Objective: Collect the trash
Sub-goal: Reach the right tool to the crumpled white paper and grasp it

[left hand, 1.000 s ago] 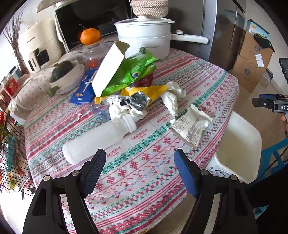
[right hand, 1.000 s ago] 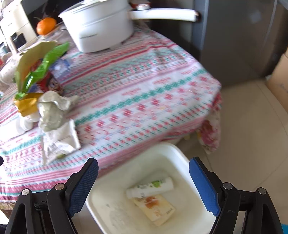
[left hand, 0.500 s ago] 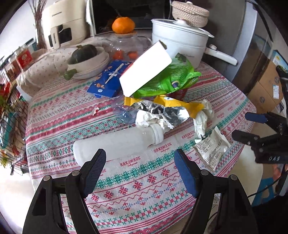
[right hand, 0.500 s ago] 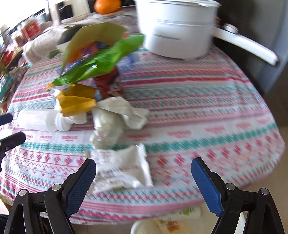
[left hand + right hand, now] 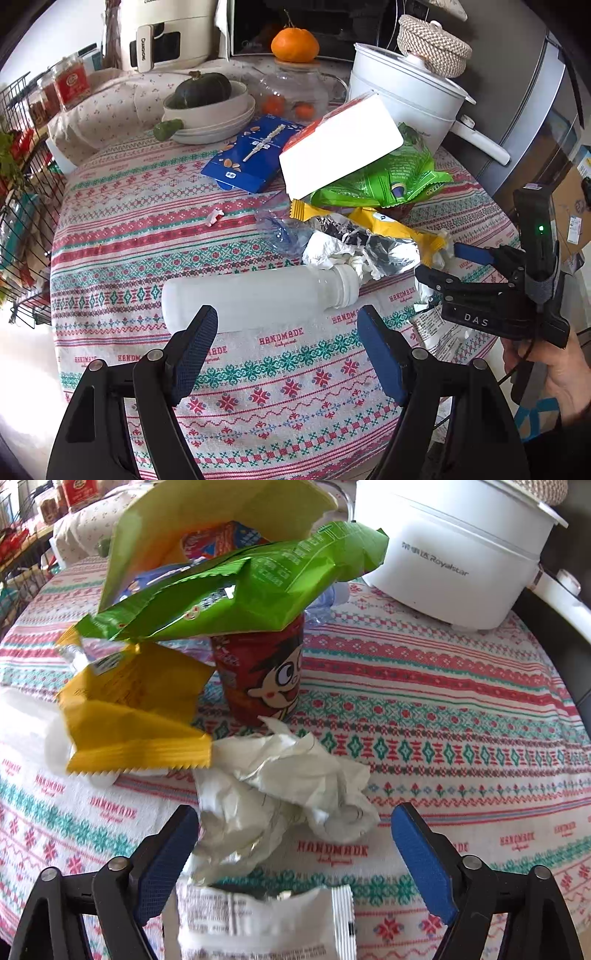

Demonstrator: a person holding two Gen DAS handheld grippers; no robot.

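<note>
Setting: round table [image 5: 147, 236] under a patterned cloth, kitchen appliances and a white electric pot [image 5: 461, 554] well beyond the jaws; trash heaped mid-table, apparently gathered there for pickup.

Left gripper [image 5: 284, 343]: jaws apart, nothing between the pads; tilted down over the near cloth.

White plastic bottle [image 5: 255, 295]: lay on its side just ahead of the left jaws, cap end toward the right finger; likely that gripper's next item, lying crosswise so the open jaws could straddle it.

Right gripper [image 5: 291, 842]: jaws wide though just closing a little, pads not pressing on anything; lowered close to the trash, seemingly lined up for a grab.

Crumpled white paper [image 5: 291, 786]: between and just ahead of the right jaws, near the left pad, loose on the cloth.

Printed white sachet [image 5: 266, 923]: flat, beneath the right jaws at their base.

Yellow wrapper [image 5: 133, 720]: ahead-left of the right jaws, torn open, leaning on the pile.

Green snack bag [image 5: 240, 590]: farther ahead, draped over a red cartoon cup [image 5: 266, 679], which propped it up.

White carton [image 5: 340, 147]: far ahead of the left jaws, tilted against the green bag.

Blue almond box [image 5: 251, 155]: beyond the left jaws, flat, apart from the heap; trash status uncertain.
</note>
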